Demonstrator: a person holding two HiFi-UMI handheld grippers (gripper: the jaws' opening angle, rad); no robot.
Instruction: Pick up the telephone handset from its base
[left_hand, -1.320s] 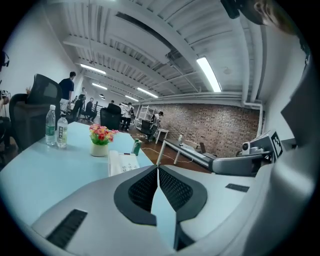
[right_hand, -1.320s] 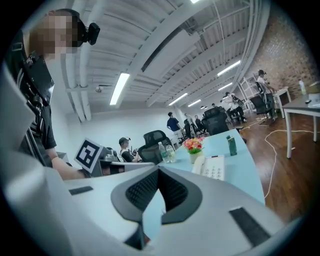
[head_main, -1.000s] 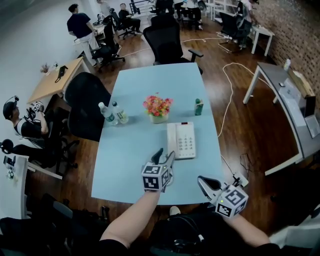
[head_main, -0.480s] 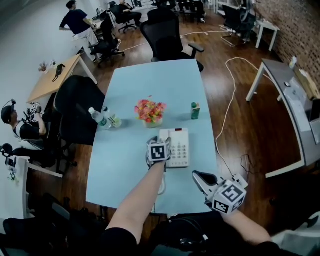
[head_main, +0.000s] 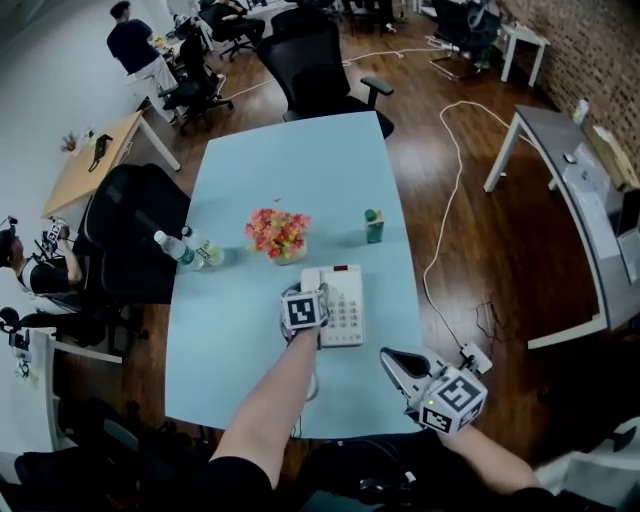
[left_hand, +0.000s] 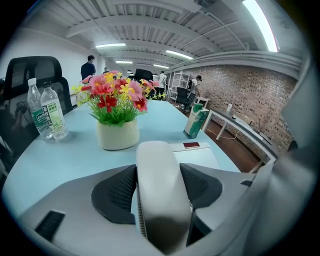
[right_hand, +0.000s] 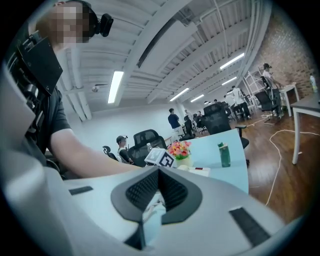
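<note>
A white telephone base (head_main: 346, 308) lies on the light blue table (head_main: 240, 340), with its keypad to the right. Its white handset (left_hand: 160, 200) rests along the base's left side. In the head view only the far end of the handset (head_main: 312, 279) shows past the marker cube. My left gripper (left_hand: 159, 172) points down over it, open, one dark pad (left_hand: 114, 192) on each side of the handset and not pressing on it. My right gripper (head_main: 388, 357) hovers near the table's front right edge, shut and empty; the right gripper view shows the right gripper (right_hand: 159, 175) with its pads meeting at the tips.
Behind the phone stands a flower pot (head_main: 277, 232), also in the left gripper view as the flower pot (left_hand: 116, 120). Two water bottles (head_main: 185, 250) stand at the left and a green carton (head_main: 373, 226) at the right. Black office chairs (head_main: 130, 235) ring the table. The phone's cord (head_main: 312, 385) hangs off the front edge.
My left gripper has moved forward and down from near the table's front edge onto the phone, and now straddles the handset. The right gripper has shifted slightly.
</note>
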